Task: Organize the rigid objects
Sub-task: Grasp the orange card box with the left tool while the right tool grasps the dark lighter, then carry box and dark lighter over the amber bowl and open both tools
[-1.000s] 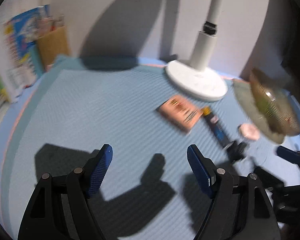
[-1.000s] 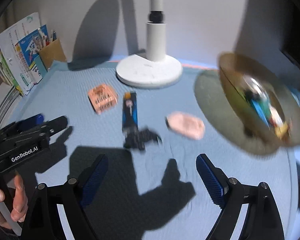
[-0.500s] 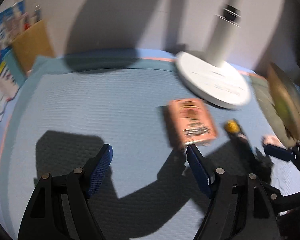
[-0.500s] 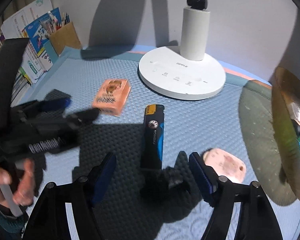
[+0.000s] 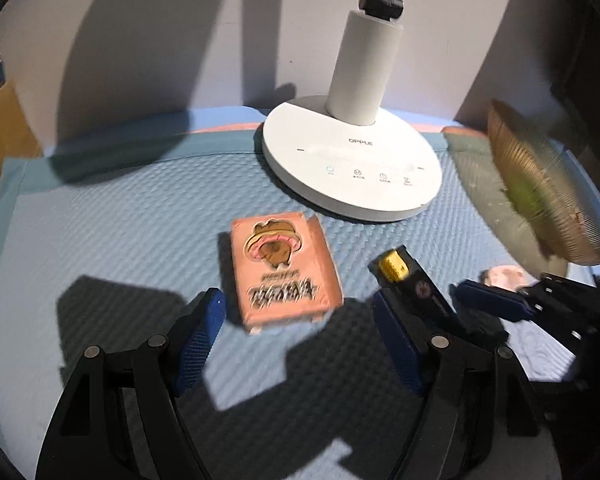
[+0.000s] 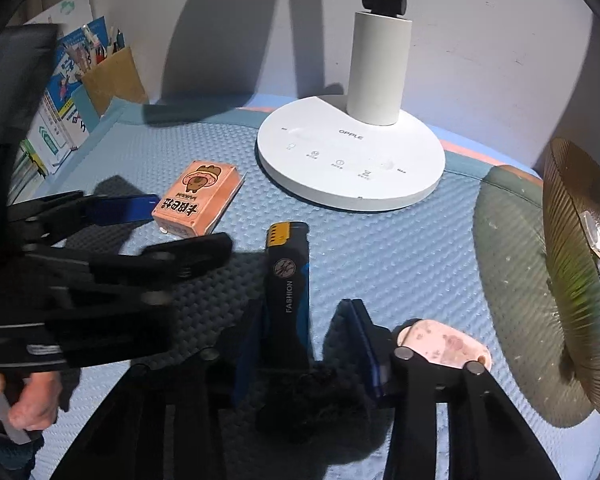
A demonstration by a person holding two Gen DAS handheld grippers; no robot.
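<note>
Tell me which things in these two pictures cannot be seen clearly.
- Golden ribbed bowl: right wrist view, contents cut by the picture edge; blurred in left wrist view.
- Black and blue lighter: lower end hidden behind the closing right gripper.
- Small pink flat piece: left wrist view, mostly hidden by that gripper.

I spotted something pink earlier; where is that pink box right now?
The pink box lies on the blue mat, left of the lamp base, near the black lighter.

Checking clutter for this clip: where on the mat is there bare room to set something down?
Free: the mat left of the pink box, out to its left edge, and the strip between lamp base and bowl. Crowded: box, black lighter and pink case cluster by both grippers.
</note>
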